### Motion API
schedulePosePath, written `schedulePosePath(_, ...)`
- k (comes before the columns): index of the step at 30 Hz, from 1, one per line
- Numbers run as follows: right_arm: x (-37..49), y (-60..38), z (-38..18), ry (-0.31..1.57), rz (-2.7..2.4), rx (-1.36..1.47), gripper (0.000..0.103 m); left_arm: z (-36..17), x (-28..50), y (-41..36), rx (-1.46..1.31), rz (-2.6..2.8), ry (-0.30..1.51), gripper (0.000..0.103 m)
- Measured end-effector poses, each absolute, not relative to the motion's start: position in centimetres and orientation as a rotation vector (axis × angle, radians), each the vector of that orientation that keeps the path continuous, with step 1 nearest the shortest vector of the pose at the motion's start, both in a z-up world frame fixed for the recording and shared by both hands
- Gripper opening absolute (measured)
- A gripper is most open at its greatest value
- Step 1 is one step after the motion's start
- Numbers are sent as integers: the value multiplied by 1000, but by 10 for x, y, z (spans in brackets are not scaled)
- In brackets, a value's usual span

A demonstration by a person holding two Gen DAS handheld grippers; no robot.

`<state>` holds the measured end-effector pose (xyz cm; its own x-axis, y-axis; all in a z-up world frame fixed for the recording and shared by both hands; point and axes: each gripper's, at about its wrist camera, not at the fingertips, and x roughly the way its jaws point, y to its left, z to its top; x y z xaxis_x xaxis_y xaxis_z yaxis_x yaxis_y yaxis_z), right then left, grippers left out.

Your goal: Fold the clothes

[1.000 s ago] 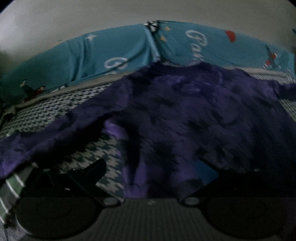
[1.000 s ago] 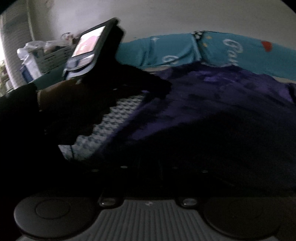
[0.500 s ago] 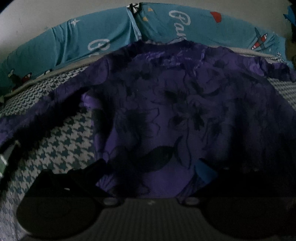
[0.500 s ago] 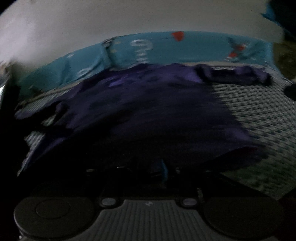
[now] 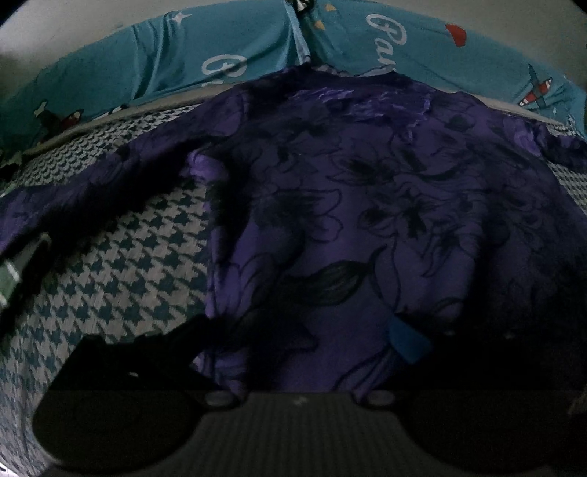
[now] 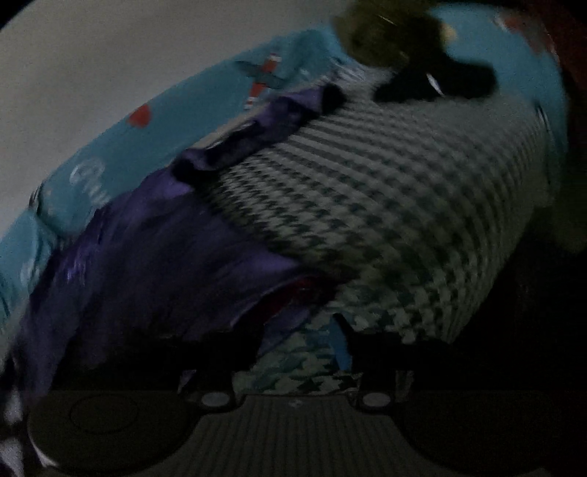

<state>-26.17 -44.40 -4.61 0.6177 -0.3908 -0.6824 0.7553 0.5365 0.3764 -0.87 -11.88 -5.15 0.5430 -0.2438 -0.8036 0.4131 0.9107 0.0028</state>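
A purple floral garment (image 5: pixel 367 205) lies spread on the houndstooth bed sheet (image 5: pixel 128 275), one sleeve reaching left. My left gripper (image 5: pixel 293 341) is open and low over the near hem, with cloth lying between its wide-set fingers. In the blurred right wrist view the same garment (image 6: pixel 146 257) fills the left half, its other sleeve (image 6: pixel 256 135) bunched at the far side. My right gripper (image 6: pixel 301 345) sits at the garment's right edge, with a narrow gap between the fingers showing bare sheet (image 6: pixel 403 220). The purple hem touches its left finger.
Teal printed pillows (image 5: pixel 183 62) line the far edge of the bed against a pale wall. A striped green cloth (image 5: pixel 7 282) lies at the left edge. A dark object (image 6: pixel 440 77) and an olive shape (image 6: pixel 385 33) sit at the bed's far right.
The right wrist view has swung from the garment's middle to its right edge, and sheet now shows between the fingers. The left gripper has tipped down slightly over the hem, fingers unchanged.
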Motion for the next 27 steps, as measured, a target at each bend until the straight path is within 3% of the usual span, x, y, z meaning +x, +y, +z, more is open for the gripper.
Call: schedulePosePath(27, -257, -473, -60, 416, -698, 1016, 45, -53, -11, -109, 181, -384, 924, 103)
